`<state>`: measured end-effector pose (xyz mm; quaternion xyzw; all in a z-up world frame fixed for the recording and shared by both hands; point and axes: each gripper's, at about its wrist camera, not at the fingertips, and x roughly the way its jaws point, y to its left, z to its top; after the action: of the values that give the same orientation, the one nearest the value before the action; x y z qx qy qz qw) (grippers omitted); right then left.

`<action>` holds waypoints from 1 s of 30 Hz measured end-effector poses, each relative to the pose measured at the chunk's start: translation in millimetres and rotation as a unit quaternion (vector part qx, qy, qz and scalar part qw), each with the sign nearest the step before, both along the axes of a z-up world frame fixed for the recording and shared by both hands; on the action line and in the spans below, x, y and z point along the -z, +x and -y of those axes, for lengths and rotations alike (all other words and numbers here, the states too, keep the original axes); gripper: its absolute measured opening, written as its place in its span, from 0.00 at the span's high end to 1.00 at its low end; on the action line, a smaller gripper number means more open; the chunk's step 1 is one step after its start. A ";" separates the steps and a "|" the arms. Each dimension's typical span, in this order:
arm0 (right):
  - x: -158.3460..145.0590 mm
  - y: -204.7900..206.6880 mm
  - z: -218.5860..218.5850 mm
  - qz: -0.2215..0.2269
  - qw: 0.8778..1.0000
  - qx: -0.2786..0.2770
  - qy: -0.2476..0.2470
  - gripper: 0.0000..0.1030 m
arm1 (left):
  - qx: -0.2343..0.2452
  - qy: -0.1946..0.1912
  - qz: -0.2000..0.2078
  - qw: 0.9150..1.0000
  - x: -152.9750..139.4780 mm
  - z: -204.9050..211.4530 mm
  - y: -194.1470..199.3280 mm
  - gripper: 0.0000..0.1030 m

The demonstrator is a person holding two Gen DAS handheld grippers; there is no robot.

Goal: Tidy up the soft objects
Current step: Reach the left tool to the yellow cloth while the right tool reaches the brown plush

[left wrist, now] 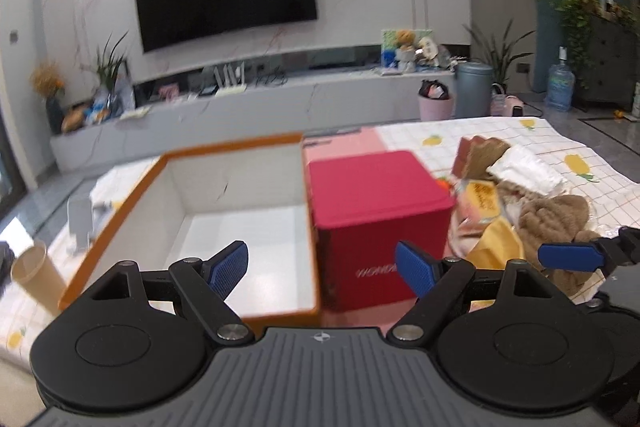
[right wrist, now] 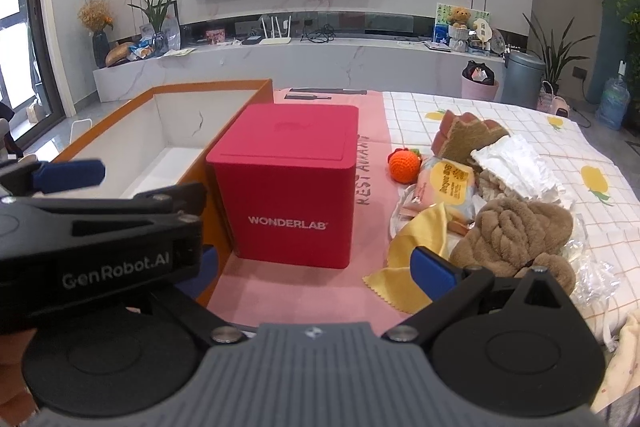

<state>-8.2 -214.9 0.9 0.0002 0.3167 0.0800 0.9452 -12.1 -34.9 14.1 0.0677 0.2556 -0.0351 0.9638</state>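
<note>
A pile of soft things lies on the right of the table: a brown fluffy towel, a yellow cloth, an orange crocheted ball, a white crinkled cloth and a pink-and-yellow packet. An open orange-rimmed box with white inner walls stands at the left, showing nothing inside. My left gripper is open over the box's near right corner. My right gripper is open and holds nothing; its right finger is near the yellow cloth, its left finger mostly hidden.
A red cube box marked WONDERLAB stands on a pink mat between the orange box and the pile. A paper cup stands at the far left. The left gripper's body crosses the right wrist view. A lemon-print tablecloth covers the right side.
</note>
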 end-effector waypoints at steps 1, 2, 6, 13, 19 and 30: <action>-1.4 1.1 3.9 -0.001 1.000 0.007 0.001 0.03 | 0.003 0.001 0.003 1.000 -2.3 3.6 1.3 0.05; -2.2 3.1 10.4 -0.007 1.000 0.017 0.012 0.03 | 0.007 0.001 0.005 1.000 -4.7 7.1 2.9 0.05; -0.1 13.2 43.7 -0.042 0.995 0.063 0.063 0.03 | 0.021 0.006 0.031 0.999 -17.4 22.7 7.7 0.05; 2.6 23.0 104.1 -0.048 0.977 0.192 0.081 0.03 | 0.051 0.002 0.020 0.999 -15.6 53.0 25.7 0.04; 12.1 31.9 137.2 -0.054 0.952 0.297 0.055 0.03 | 0.096 -0.017 -0.013 0.995 12.6 77.0 37.8 0.04; 38.9 55.8 138.5 -0.110 0.948 0.293 0.054 0.03 | 0.199 0.033 -0.075 0.977 92.3 122.2 48.2 0.05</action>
<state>47.6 -353.4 -38.1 0.1524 0.4001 -0.1837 0.8849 36.2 -157.1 -78.2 0.1459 0.3099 -0.2227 0.9127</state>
